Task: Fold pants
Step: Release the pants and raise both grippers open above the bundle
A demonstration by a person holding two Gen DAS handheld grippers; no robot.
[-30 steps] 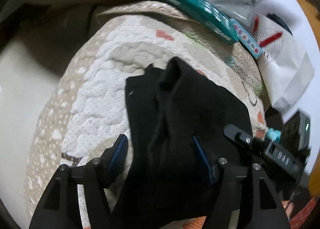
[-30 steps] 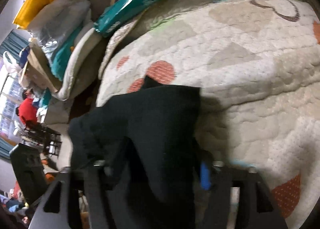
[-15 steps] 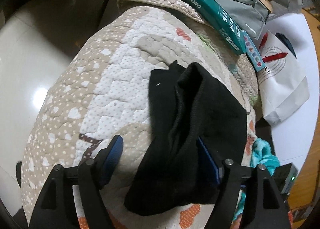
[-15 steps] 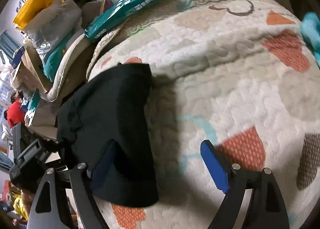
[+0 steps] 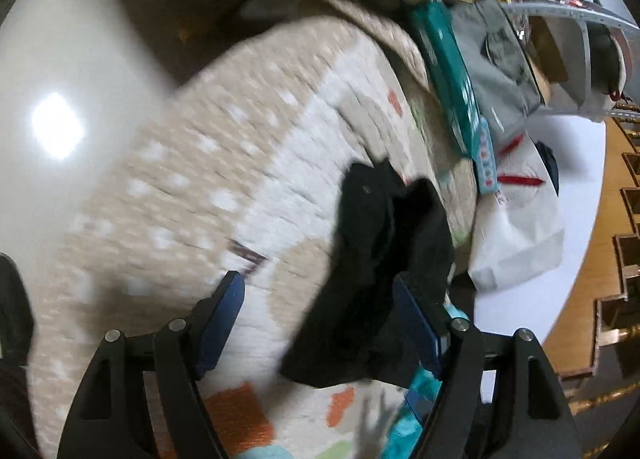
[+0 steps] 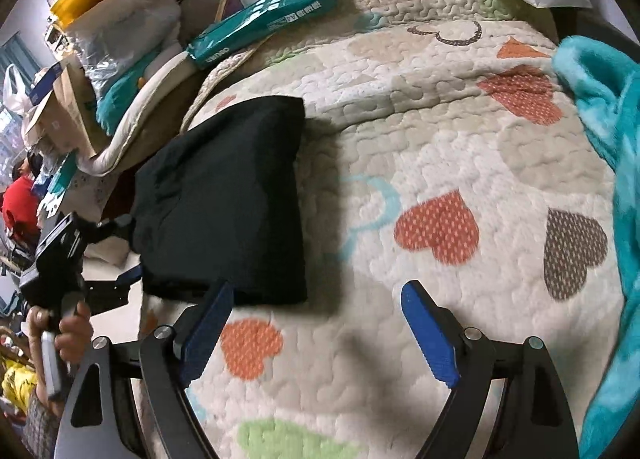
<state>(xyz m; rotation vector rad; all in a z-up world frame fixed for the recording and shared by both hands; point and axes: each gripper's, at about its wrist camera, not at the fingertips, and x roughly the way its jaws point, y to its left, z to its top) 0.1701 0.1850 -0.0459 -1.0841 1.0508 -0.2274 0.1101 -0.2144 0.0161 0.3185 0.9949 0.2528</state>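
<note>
Lying folded on the heart-print quilt (image 6: pixel 460 147), the black pants (image 6: pixel 224 211) sat clear of both tools. Right gripper (image 6: pixel 316 323) was spread wide and empty — pants just ahead of its left finger (image 6: pixel 208 323). Left gripper (image 5: pixel 320 319) gaped too, holding nothing — pants ahead, toward its right finger; view blurred.

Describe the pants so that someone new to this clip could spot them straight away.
Start at the quilted heart-print bedspread that fills the right wrist view. Near its left edge, below the long teal box, lies a folded bundle: the pants. They are plain black, the only dark, patternless thing on the pale quilt, unlike the fluffy turquoise blanket at the right.
</note>
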